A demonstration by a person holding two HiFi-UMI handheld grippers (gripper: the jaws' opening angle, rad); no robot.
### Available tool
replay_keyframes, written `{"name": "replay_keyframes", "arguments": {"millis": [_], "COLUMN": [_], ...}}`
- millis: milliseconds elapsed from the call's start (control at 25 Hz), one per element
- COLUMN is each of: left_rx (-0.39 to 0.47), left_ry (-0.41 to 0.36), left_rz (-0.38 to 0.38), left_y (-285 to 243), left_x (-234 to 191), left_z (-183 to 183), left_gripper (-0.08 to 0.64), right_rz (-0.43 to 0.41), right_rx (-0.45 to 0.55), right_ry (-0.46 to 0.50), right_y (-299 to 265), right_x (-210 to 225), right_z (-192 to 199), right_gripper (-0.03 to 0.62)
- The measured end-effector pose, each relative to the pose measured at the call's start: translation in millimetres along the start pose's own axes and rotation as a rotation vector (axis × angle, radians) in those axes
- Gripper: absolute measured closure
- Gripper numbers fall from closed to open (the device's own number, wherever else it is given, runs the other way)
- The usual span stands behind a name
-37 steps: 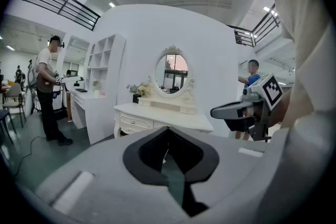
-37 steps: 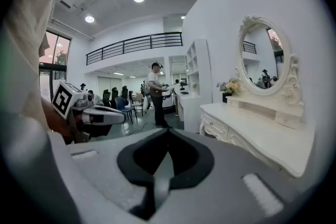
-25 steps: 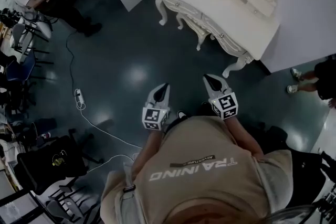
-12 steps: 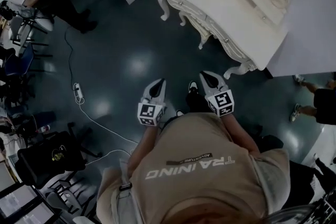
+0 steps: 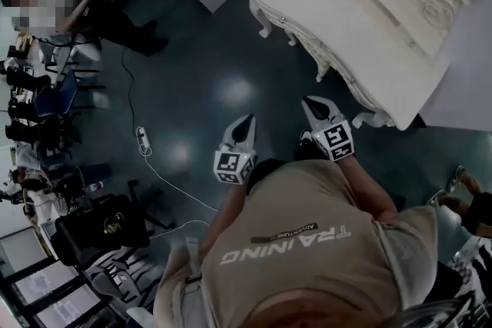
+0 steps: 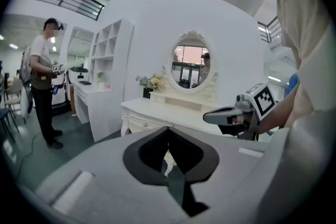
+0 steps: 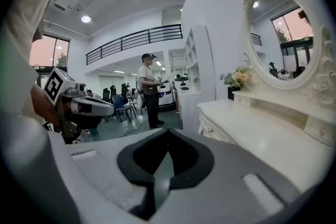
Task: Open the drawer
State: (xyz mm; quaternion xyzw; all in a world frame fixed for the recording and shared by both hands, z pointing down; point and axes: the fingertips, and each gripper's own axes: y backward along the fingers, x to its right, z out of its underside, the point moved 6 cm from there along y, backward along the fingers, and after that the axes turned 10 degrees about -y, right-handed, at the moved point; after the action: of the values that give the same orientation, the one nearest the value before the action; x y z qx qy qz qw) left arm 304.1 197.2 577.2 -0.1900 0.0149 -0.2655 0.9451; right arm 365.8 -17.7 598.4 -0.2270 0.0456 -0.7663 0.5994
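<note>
nothing of the task is done yet. the drawer sits shut and flush in the front of the white dressing table, just under its top, with its knob untouched. the left gripper and the right gripper hang short of the dressing table's front and touch nothing, the right one nearer to it. each claw has its jaws pressed together and is empty. still to do, as i judge it: reach the dressing table, part a claw, take the knob and pull.

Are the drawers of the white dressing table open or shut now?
Shut. In the left gripper view the drawer front with its knob sits flush in the white dressing table; nothing is pulled out.
</note>
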Motion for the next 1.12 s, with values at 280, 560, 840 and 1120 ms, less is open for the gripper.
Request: {"name": "replay_keyframes", "arguments": {"millis": [280, 560, 840, 1120], "left_rx": [-0.02, 0.01, 0.082, 0.054], "left_ry": [0.074, 0.049, -0.033, 0.015], "left_rz": [0.016, 0.067, 0.156, 0.266], "left_y": [-20, -34, -64, -80], "left_x": [-20, -92, -192, -249], "left_z": [0, 20, 0, 10], "left_gripper": [0.552, 0.552, 0.552, 0.552], "right_rz": [-0.037, 0.049, 0.174, 0.326], "right_rx": [-0.098, -0.142, -0.042, -0.048], "right_ry": [-0.06, -0.047, -0.106, -0.15], "right_y": [-34, -92, -156, -182], "right_x": [6, -12, -19, -26], "right_z": [6, 4, -61, -70], "right_gripper": [0.589, 0.589, 0.589, 0.589]}}
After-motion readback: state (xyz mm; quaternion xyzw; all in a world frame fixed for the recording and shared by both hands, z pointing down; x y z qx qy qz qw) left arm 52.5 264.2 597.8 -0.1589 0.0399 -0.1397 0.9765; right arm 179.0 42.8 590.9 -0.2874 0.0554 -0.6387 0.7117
